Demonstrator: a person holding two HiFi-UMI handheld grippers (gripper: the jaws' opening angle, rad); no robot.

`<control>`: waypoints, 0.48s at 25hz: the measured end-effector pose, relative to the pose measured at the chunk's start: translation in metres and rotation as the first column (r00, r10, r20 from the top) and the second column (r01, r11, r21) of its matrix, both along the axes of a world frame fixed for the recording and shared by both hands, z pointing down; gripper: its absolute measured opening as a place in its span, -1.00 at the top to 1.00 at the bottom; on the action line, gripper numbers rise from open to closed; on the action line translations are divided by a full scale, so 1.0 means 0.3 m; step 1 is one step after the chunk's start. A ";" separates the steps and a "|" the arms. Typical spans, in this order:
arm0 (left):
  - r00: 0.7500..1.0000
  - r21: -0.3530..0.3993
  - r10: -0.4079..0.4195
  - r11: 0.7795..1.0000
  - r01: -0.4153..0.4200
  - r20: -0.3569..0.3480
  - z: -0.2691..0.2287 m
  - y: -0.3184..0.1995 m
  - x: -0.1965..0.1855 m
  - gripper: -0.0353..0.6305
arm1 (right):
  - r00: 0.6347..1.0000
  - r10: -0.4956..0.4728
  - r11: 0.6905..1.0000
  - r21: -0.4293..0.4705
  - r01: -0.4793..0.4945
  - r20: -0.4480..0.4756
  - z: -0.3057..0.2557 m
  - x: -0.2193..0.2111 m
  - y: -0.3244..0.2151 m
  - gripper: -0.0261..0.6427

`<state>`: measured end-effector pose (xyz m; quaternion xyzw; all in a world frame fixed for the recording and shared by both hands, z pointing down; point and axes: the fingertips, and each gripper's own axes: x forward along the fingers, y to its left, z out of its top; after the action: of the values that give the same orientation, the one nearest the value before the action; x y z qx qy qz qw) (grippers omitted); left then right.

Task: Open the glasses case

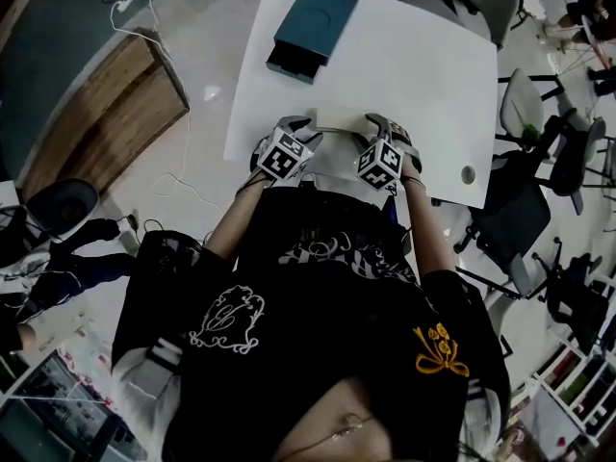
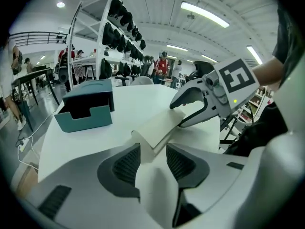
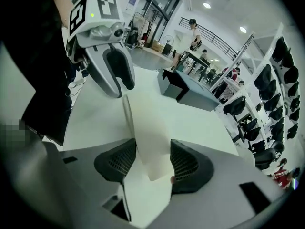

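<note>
Cream glasses case [image 2: 164, 125] on table [image 2: 133, 104], left tongs [image 2: 152, 148] and right tongs [image 3: 153, 149] wide around its ends

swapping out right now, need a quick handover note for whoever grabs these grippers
Left gripper: open, one end of the glasses case between its jaws, unsqueezed.
Right gripper: open, straddling the other end.
Case lies flat near the table front edge; teal box sits at the far end.
Done: both grippers in place. Left: grip and open the case, which looks closed.
</note>
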<state>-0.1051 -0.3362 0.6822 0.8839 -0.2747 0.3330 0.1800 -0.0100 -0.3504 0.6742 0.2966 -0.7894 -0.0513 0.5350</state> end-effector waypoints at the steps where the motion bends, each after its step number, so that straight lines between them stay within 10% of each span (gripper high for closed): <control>1: 1.000 0.000 0.007 1.000 -0.007 0.002 0.017 -0.008 0.009 0.40 | 1.000 0.002 1.000 -0.007 -0.002 0.003 0.000 0.001 -0.001 0.21; 12: 0.996 -0.004 0.066 0.998 -0.066 0.054 0.044 -0.043 0.058 0.40 | 0.993 0.066 0.997 -0.053 -0.061 0.094 -0.084 0.007 -0.061 0.62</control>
<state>-0.0877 -0.3491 0.6955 0.8829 -0.2497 0.3631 0.1622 -0.0079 -0.3686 0.6492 0.3103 -0.8052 -0.0004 0.5053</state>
